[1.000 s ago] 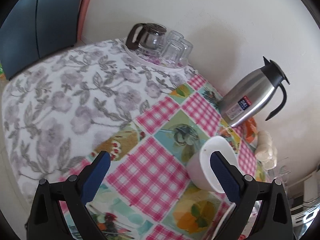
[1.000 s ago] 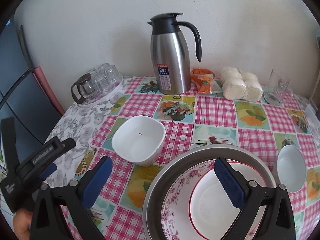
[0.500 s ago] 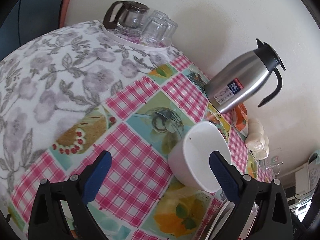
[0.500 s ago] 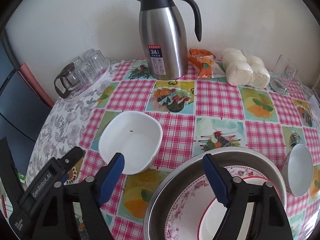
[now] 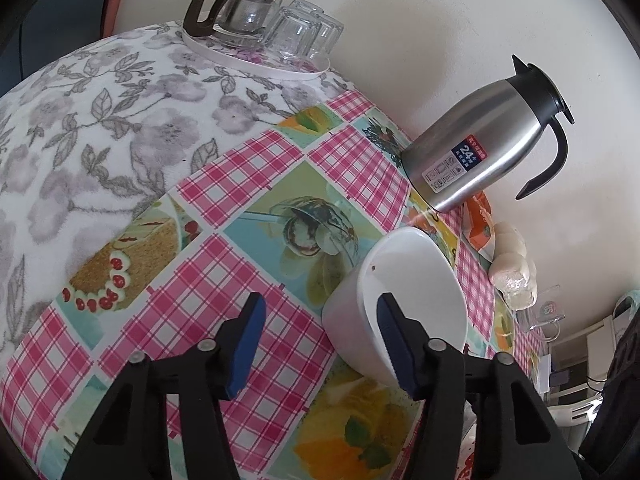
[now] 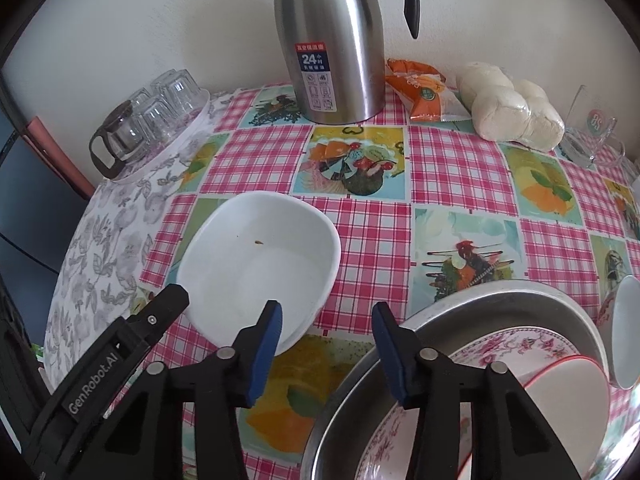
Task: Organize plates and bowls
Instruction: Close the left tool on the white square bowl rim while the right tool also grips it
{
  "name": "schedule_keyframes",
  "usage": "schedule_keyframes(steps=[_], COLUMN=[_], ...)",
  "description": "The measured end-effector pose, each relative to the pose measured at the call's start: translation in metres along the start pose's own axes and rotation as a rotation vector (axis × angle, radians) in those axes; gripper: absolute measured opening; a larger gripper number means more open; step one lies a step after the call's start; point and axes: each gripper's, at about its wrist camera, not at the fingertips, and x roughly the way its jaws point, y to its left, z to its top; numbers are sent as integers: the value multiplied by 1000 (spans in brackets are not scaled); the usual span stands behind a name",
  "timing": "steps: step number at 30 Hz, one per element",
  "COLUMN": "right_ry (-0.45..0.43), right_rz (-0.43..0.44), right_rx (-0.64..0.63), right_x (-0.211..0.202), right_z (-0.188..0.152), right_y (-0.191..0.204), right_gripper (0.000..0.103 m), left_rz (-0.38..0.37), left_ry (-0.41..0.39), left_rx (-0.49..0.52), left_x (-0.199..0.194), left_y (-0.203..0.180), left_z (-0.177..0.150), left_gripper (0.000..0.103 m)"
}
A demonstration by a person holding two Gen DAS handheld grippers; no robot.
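Observation:
A white squarish bowl (image 5: 412, 280) (image 6: 260, 260) stands on the checked tablecloth. My left gripper (image 5: 320, 344) hangs at its near side with jaws closing. One finger (image 5: 394, 344) is over the bowl's inside, the other is out over the cloth, and no pad presses the wall. My right gripper (image 6: 326, 350) is also closing. Its left finger (image 6: 264, 348) overlaps the bowl's near rim and its right finger (image 6: 388, 352) sits over the rim of a metal basin (image 6: 500, 292). In the basin lie a floral plate (image 6: 520, 348) and a red-rimmed white dish (image 6: 560, 392).
A steel thermos jug (image 6: 332, 40) stands behind the bowl. A tray with a glass pot (image 6: 116, 140) and tumblers sits at the far left. An orange packet (image 6: 420, 88), wrapped buns (image 6: 512, 108), a glass mug (image 6: 592, 136) and a small white bowl (image 6: 626, 328) lie to the right.
Both grippers have come down and closer to the white bowl, and both pairs of jaws have narrowed from wide open. The bowl has stayed in place.

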Motion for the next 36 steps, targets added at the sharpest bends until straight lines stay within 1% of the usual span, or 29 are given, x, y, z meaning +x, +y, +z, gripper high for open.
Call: schedule_keyframes(steps=[2, 8, 12, 15, 17, 20, 22, 24, 28, 36], right_ry=[7, 18, 26, 32, 34, 45, 45, 42, 43, 31], right_rz=[1, 14, 10, 14, 22, 28, 28, 29, 19, 30], right_rx=[3, 15, 6, 9, 30, 53, 55, 50, 42, 42], right_x=[5, 17, 24, 29, 32, 38, 40, 42, 43, 41], right_z=[0, 2, 3, 4, 6, 9, 11, 12, 13, 10], right_y=[-1, -1, 3, 4, 3, 2, 2, 2, 4, 4], right_gripper=[39, 33, 31, 29, 23, 20, 21, 20, 19, 19], left_rz=[-3, -21, -28, -28, -25, -24, -24, -26, -24, -8], left_ry=[3, 11, 17, 20, 21, 25, 29, 33, 35, 44], left_rx=[4, -5, 3, 6, 10, 15, 23, 35, 68, 92], left_x=[3, 8, 14, 18, 21, 26, 29, 32, 34, 32], left_y=[-2, -2, -4, -5, -6, -6, -7, -9, -15, -17], left_z=[1, 2, 4, 6, 7, 9, 11, 11, 10, 9], left_gripper=[49, 40, 34, 33, 33, 33, 31, 26, 18, 16])
